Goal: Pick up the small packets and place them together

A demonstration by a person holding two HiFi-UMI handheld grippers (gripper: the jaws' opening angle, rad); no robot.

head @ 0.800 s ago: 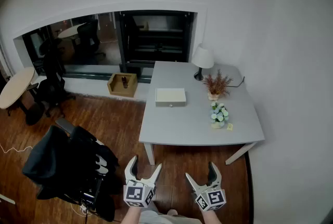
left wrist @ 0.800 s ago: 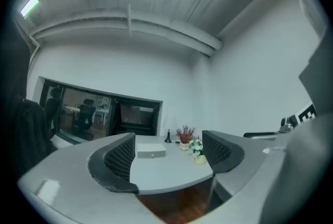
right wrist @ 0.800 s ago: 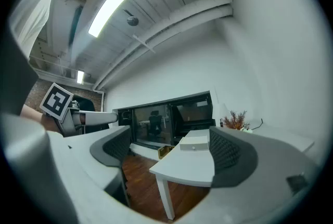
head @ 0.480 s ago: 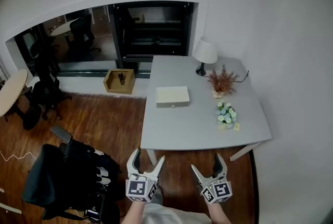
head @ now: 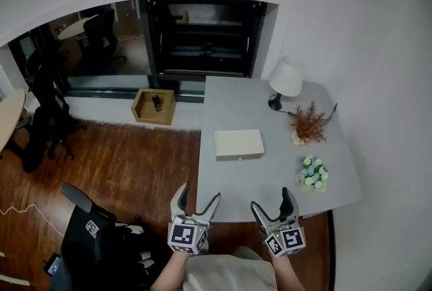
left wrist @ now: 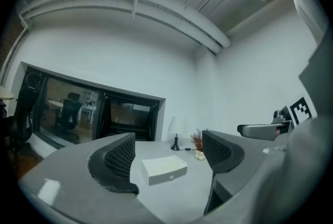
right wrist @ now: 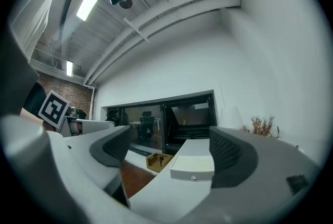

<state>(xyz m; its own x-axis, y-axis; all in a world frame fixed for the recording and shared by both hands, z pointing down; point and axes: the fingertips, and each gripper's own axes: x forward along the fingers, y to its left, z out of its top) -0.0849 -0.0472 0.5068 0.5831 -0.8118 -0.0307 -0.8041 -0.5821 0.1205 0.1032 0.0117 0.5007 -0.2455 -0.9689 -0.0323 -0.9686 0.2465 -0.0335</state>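
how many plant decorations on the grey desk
2: a dried reddish plant beside the lamp, and a pastel flower bunch nearer the camera at the desk edge. None seems hidden.

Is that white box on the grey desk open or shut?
Shut. The white box shows a flat unbroken top, and its knobbed front sits flush in the right gripper view.

The table (head: 270, 178) is grey, the box (head: 239, 144) cream, the floor (head: 128, 161) reddish-brown.

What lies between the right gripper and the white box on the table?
Only bare grey tabletop. In the head view, nothing sits between the right gripper and the white box.
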